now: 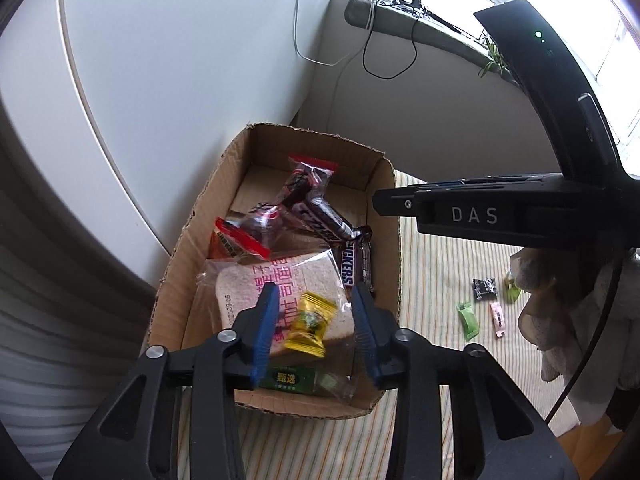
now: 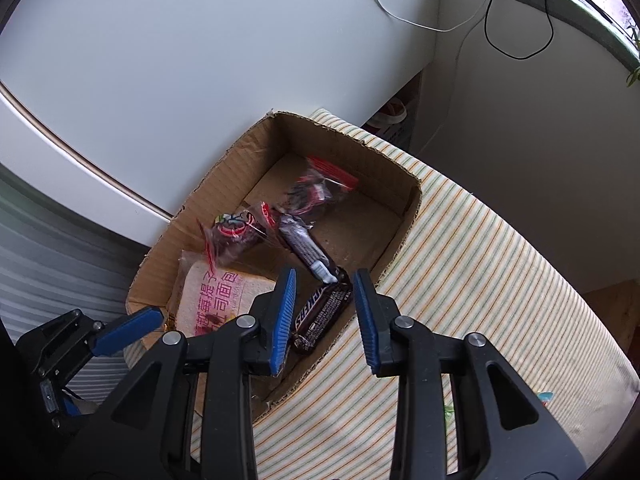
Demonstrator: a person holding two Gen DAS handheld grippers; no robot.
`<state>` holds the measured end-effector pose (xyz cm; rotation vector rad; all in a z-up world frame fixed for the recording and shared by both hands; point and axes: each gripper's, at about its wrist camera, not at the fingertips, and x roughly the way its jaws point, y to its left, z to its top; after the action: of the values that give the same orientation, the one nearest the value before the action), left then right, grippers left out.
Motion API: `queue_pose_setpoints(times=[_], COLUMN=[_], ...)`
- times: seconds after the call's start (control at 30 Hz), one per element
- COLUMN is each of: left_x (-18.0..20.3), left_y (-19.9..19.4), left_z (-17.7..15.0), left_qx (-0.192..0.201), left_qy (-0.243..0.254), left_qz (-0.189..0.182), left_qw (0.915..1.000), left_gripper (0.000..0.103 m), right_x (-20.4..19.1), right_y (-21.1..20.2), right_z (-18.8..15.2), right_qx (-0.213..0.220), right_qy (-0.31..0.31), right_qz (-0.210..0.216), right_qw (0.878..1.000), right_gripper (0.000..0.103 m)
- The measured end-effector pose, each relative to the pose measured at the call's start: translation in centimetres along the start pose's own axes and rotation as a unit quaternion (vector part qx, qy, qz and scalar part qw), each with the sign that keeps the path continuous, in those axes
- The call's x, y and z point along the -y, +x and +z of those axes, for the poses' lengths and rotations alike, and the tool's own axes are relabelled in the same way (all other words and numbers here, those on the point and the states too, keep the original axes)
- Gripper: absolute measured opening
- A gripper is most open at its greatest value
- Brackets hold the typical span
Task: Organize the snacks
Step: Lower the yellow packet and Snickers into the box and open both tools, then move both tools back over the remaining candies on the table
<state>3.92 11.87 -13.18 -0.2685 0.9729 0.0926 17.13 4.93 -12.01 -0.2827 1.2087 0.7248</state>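
A cardboard box (image 1: pixel 280 152) on striped cloth (image 1: pixel 440 280) holds wrapped bread (image 1: pixel 248 292) and a Snickers bar (image 2: pixel 320 312). The left gripper (image 1: pixel 316 320) stands open around a yellow candy (image 1: pixel 308 324); the right gripper (image 2: pixel 324 312) hangs open, empty.

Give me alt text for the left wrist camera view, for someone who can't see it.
The left claw hovers open over a cardboard box of snacks, with a yellow candy between its blue pads, apparently untouched, above a wrapped bread slice. Snickers bars lie behind; more candies sit on the striped cloth.
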Motion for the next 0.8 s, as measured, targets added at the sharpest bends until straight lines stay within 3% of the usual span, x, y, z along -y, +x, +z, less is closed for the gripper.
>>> queue_pose_setpoints(times=[0.43, 0.8], left_x=[1.4, 5.4], left_y=[-0.5, -0.3], left_z=[0.4, 0.6], left_qx=[0.01, 0.013], left_qy=[0.012, 0.05], left_qz=[-0.003, -0.029], left_qw=[0.9999, 0.9982], left_gripper=[0.04, 0.04], right_x=[3.0, 8.4], right_y=[-2.8, -6.3], right_z=[-1.4, -6.0], right_qx=[0.023, 0.06], right_qy=[0.026, 0.075], right_qz=[-0.009, -0.034], right_qw=[0.999, 0.995], right_gripper=[0.032, 0.033])
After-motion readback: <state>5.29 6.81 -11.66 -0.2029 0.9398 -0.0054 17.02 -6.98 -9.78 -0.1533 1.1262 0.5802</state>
